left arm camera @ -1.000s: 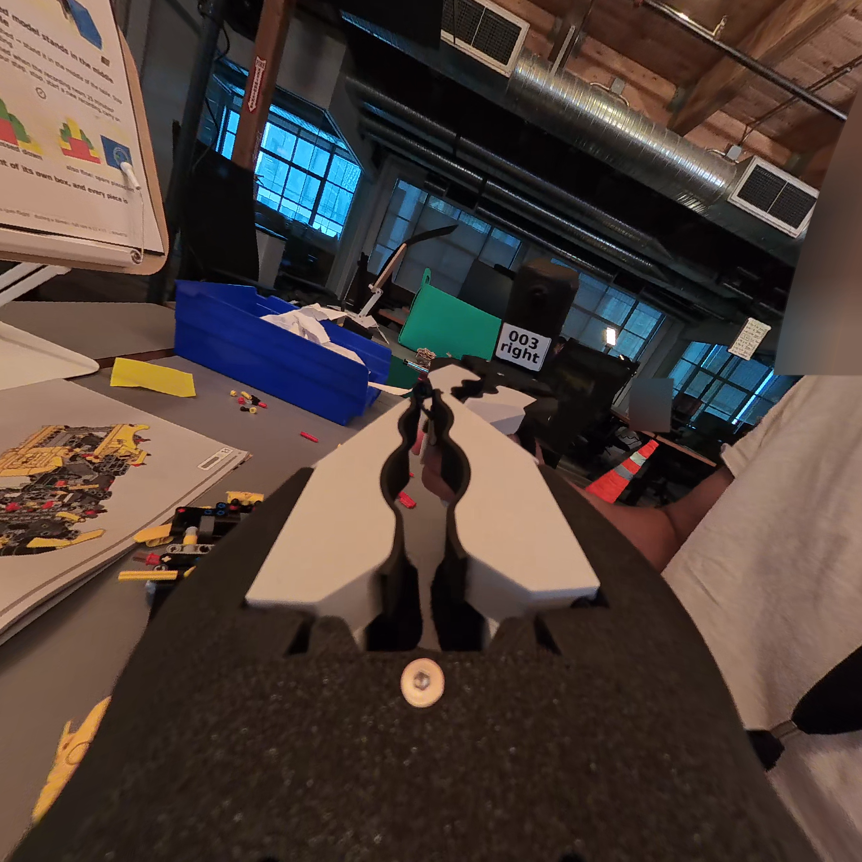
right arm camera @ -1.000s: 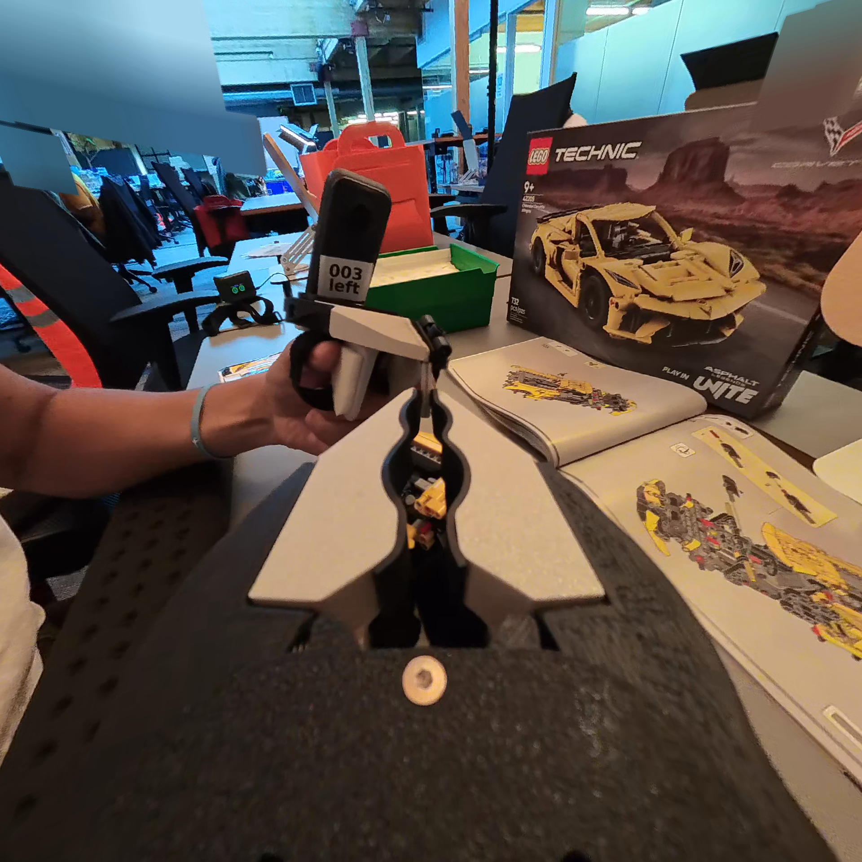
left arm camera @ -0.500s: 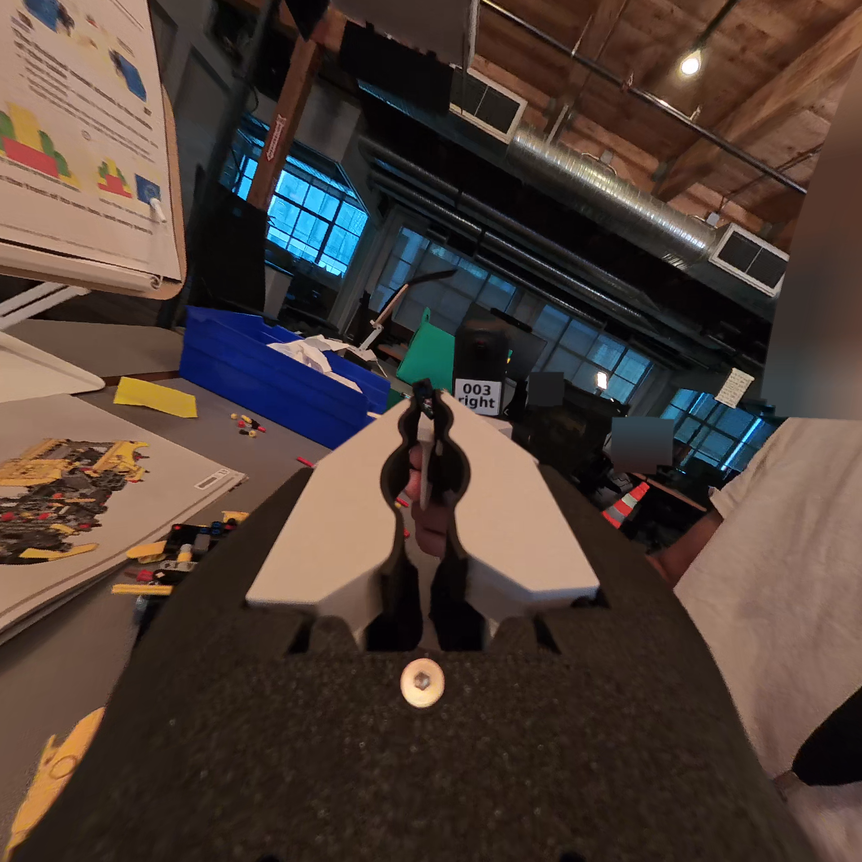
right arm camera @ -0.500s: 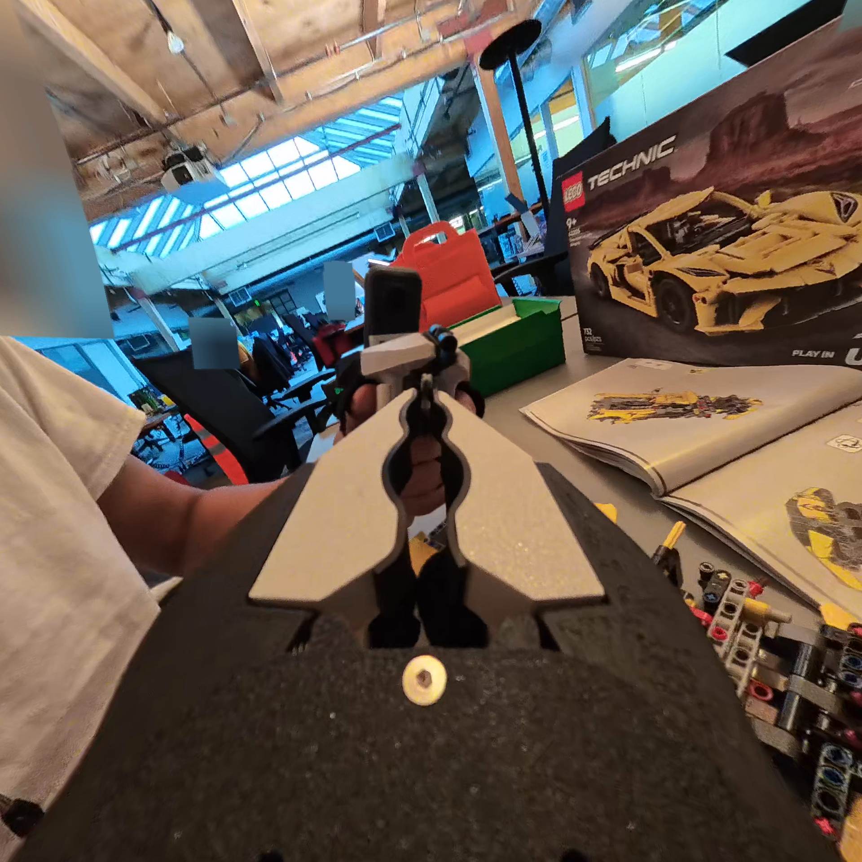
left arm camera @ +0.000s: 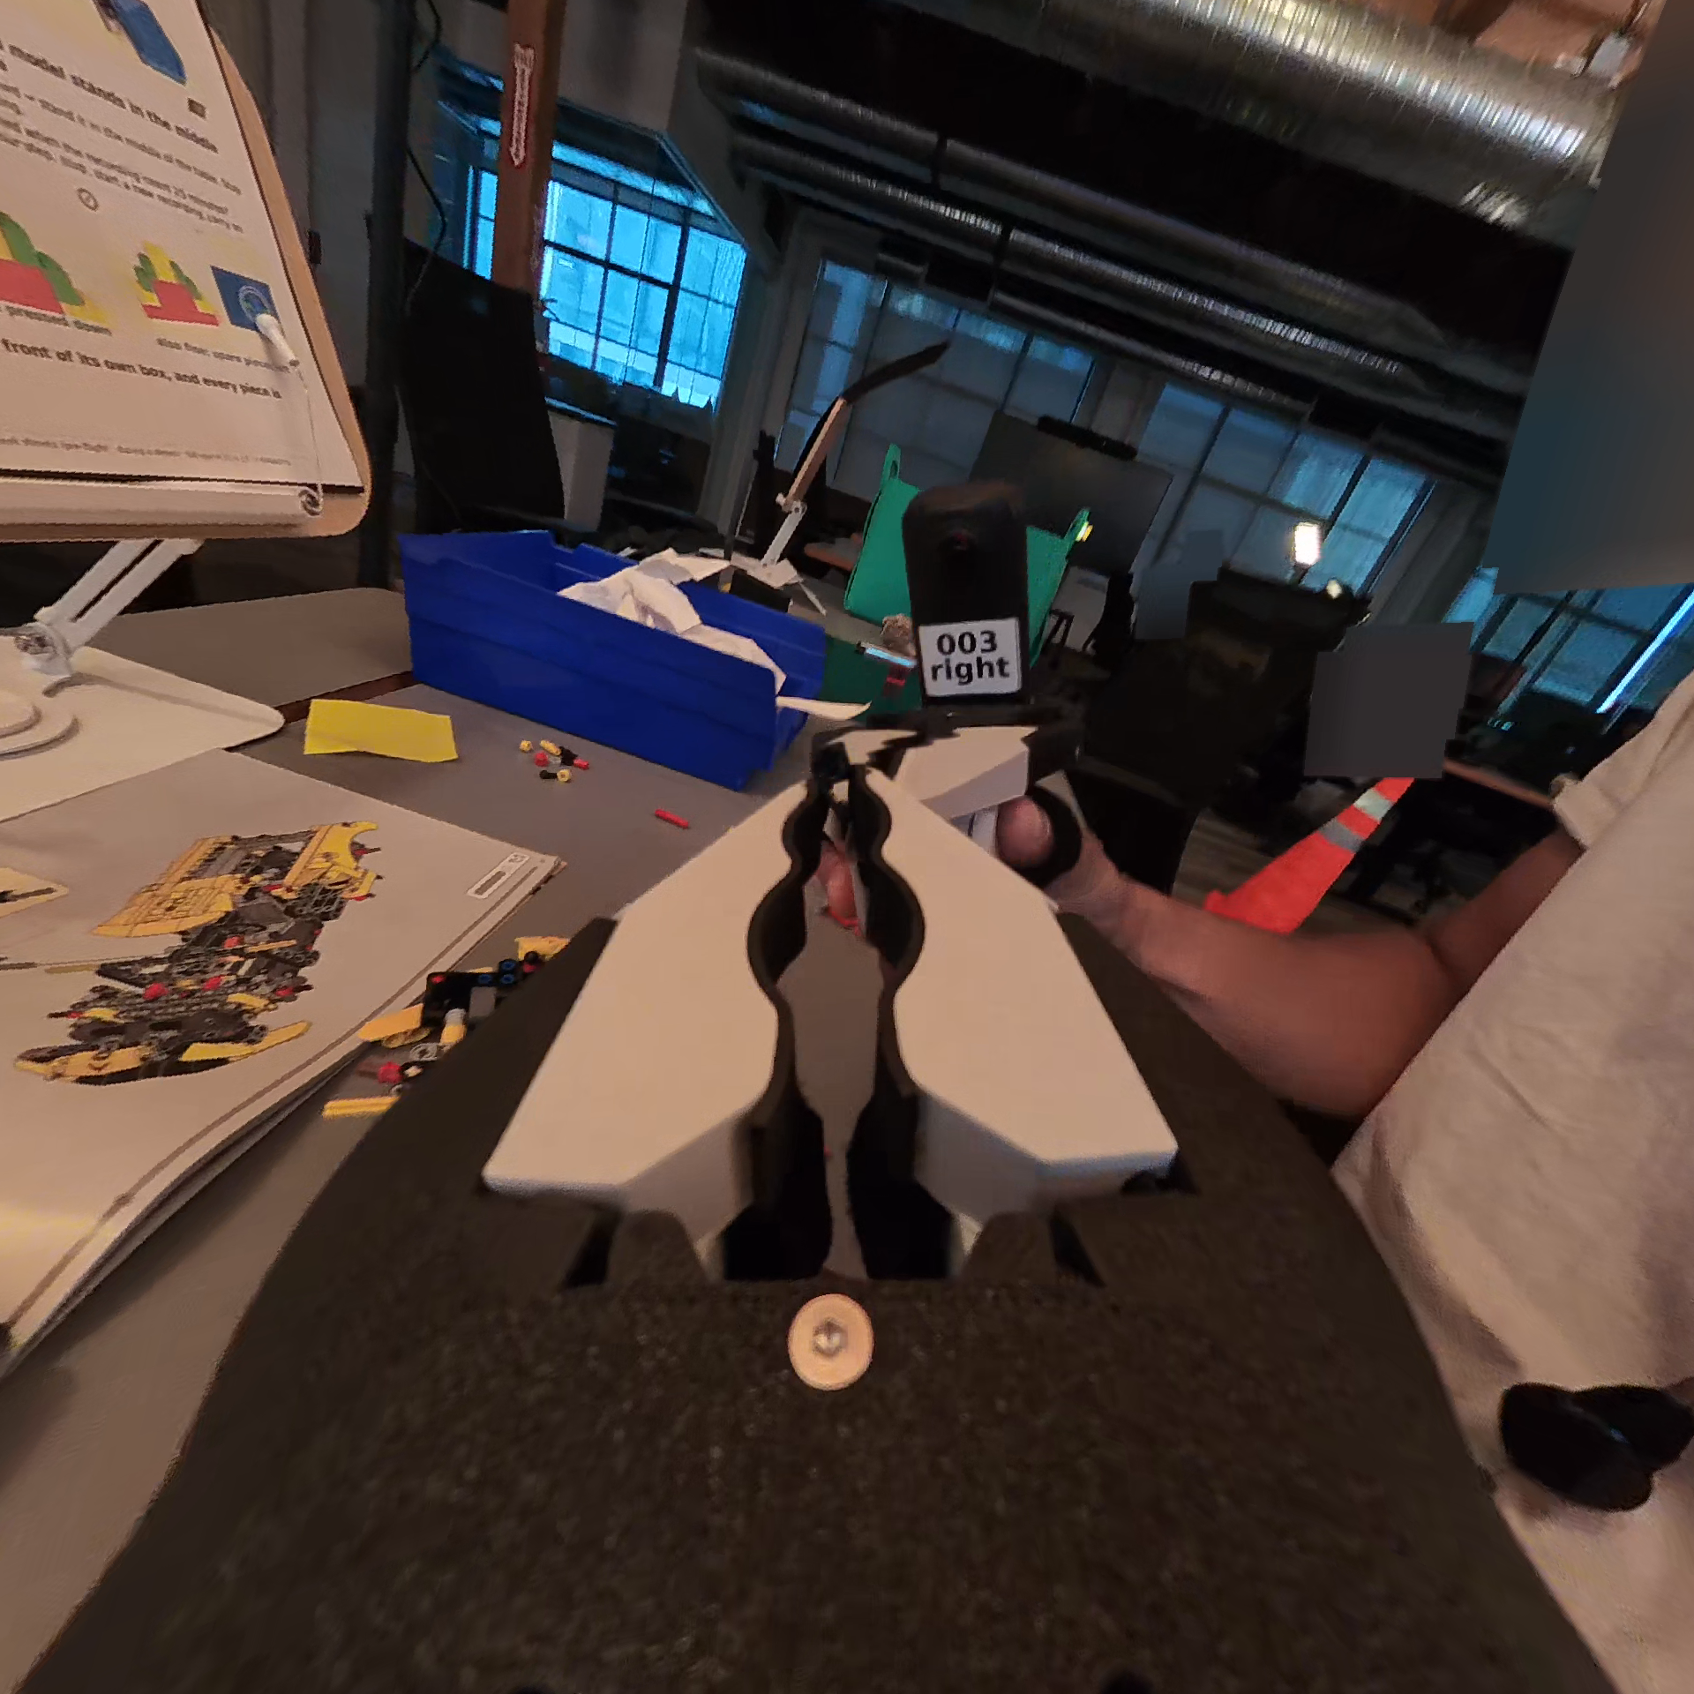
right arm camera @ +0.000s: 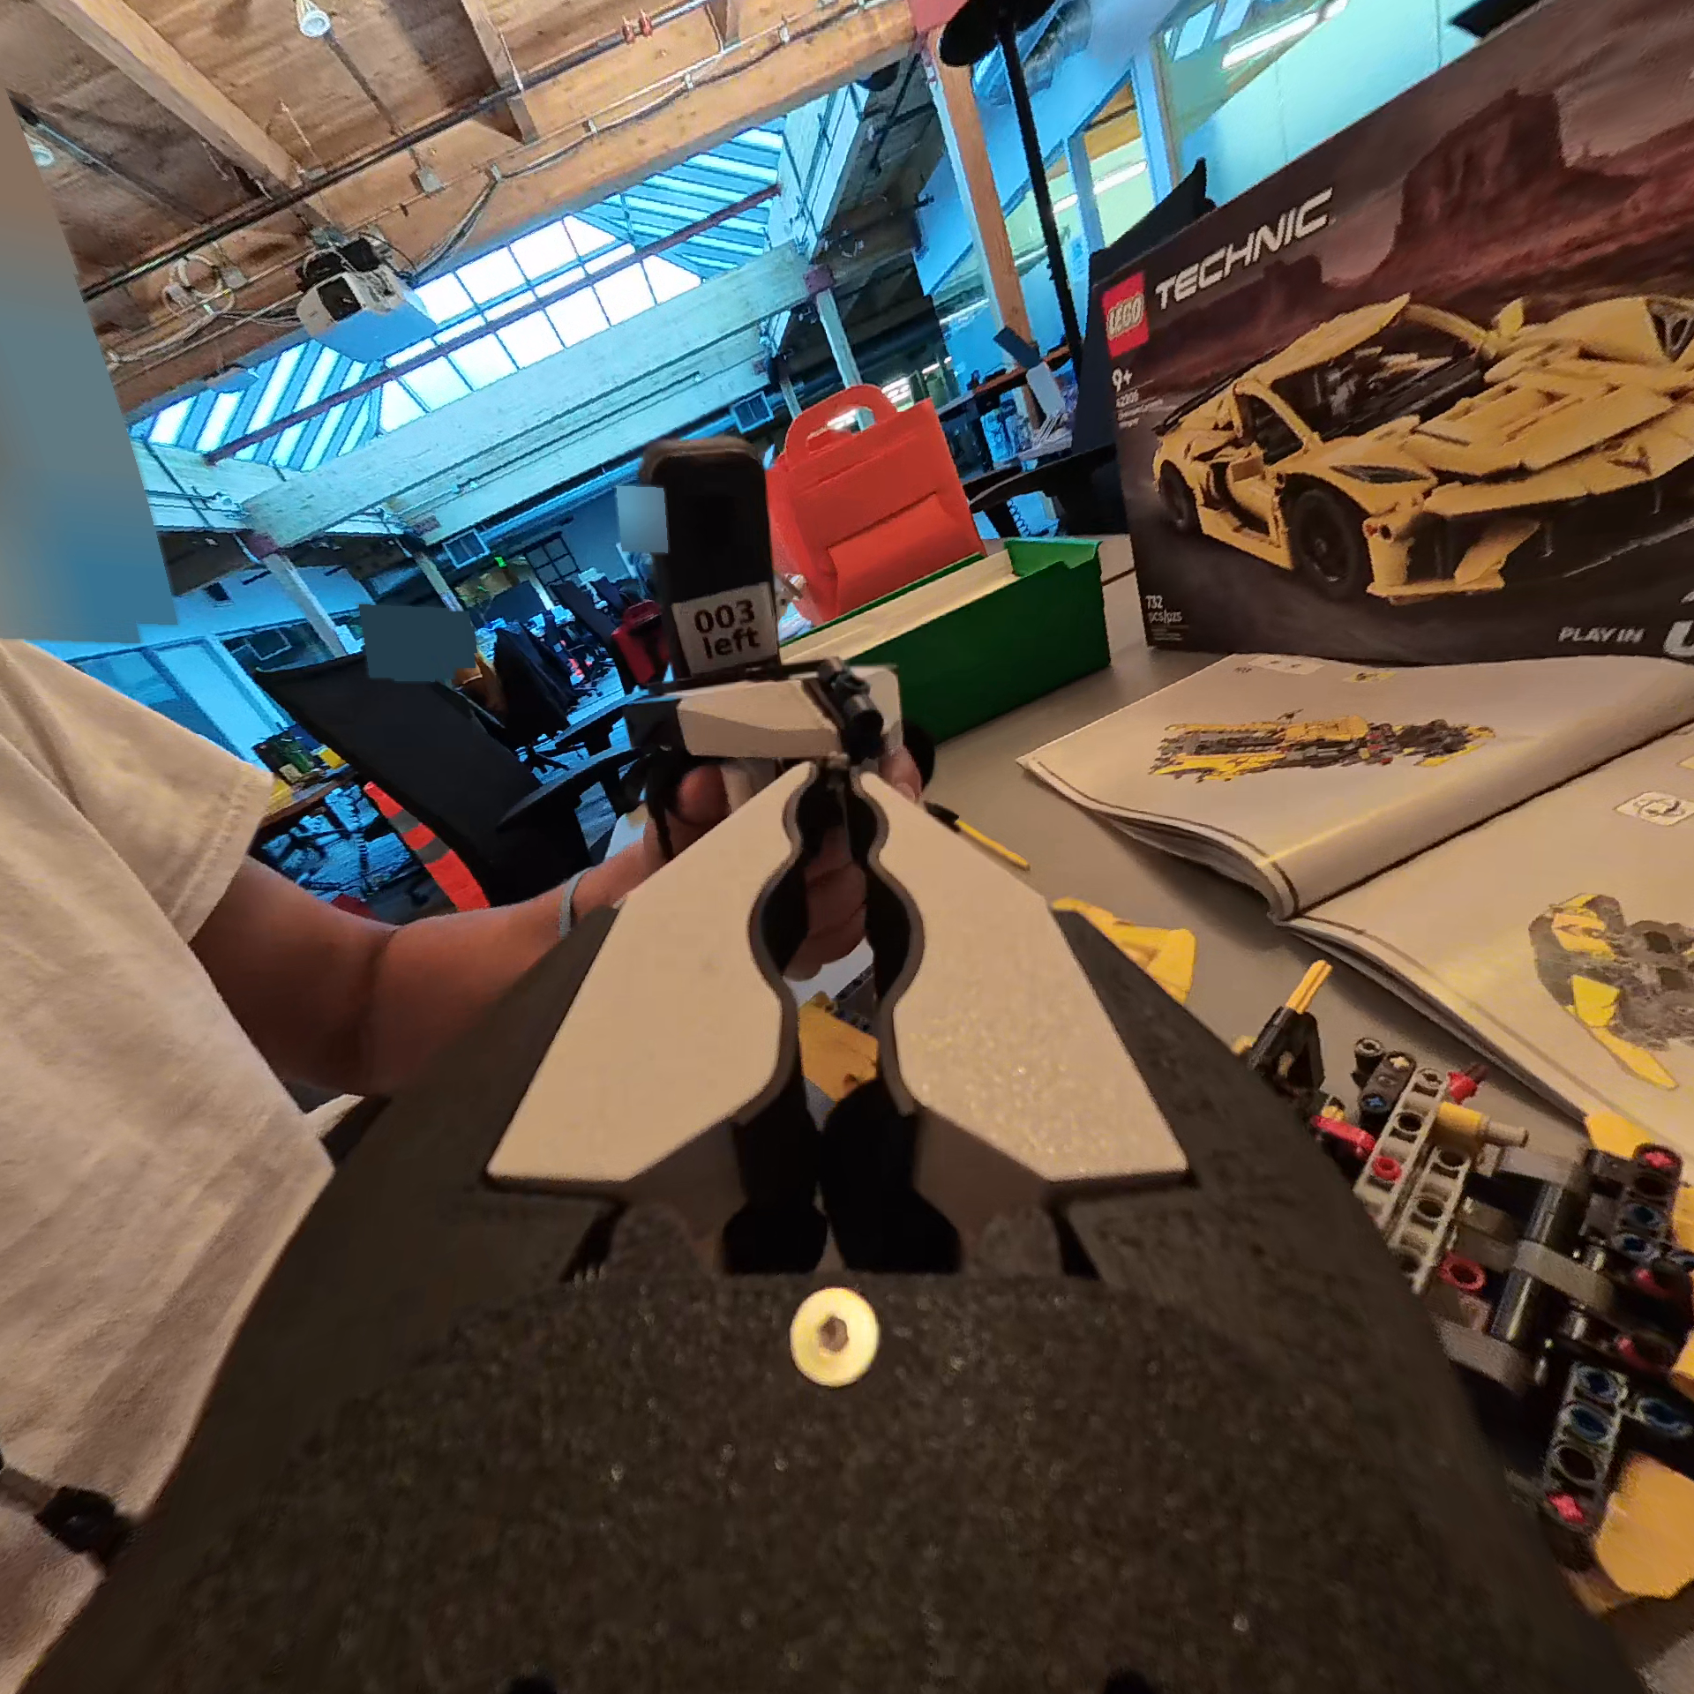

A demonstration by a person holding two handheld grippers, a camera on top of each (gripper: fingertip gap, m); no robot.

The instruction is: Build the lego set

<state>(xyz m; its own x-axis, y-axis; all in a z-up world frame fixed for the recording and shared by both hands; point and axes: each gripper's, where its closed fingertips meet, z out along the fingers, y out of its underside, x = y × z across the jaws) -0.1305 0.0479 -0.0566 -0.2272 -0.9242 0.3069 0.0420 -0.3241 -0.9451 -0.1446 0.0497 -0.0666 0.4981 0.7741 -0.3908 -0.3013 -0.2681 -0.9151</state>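
Left gripper and right gripper, fingers narrowed tip to tip on a small dark piece above the partly built model; misalignment may drop it.

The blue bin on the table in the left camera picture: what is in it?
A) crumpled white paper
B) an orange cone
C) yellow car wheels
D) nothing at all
A: crumpled white paper sticks up over the rim of the blue bin, which stands at the back of the table.
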